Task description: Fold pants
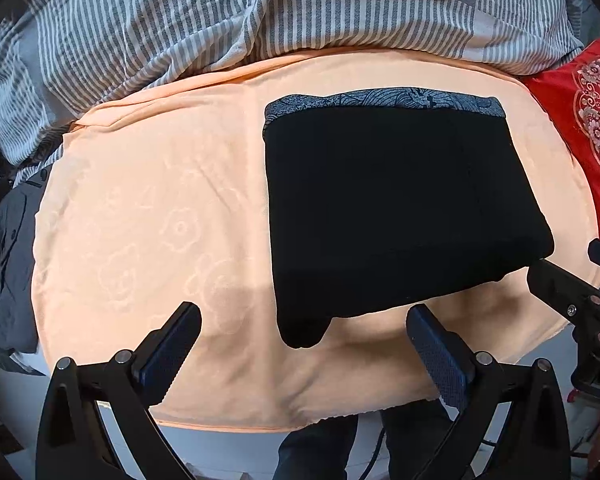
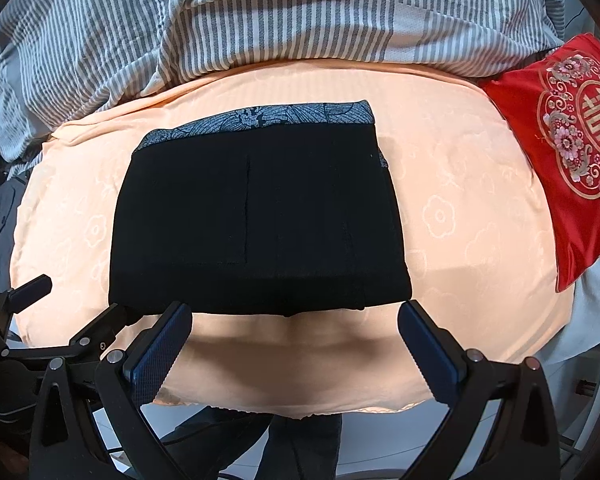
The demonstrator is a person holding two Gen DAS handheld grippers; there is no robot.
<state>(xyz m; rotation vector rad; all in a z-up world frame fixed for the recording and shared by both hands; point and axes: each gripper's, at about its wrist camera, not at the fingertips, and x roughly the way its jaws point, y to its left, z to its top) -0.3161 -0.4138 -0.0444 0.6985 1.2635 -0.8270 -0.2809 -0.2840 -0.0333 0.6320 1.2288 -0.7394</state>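
The black pants [image 1: 392, 208] lie folded into a flat rectangle on a peach blanket [image 1: 148, 208], with a grey patterned waistband [image 1: 380, 100] along the far edge. They also show in the right wrist view [image 2: 256, 220]. My left gripper [image 1: 304, 320] is open and empty, just short of the pants' near left corner. My right gripper [image 2: 296, 316] is open and empty at the pants' near edge. The right gripper also shows at the right edge of the left wrist view [image 1: 568, 264]. The left gripper shows at the lower left of the right wrist view [image 2: 76, 308].
A grey-and-white striped duvet [image 2: 260, 12] is bunched behind the blanket [image 2: 460, 208]. A red embroidered cushion [image 2: 572, 152] lies at the right. Dark grey clothes [image 1: 8, 248] lie at the left. The blanket's near edge [image 2: 300, 412] overhangs the floor and the person's legs.
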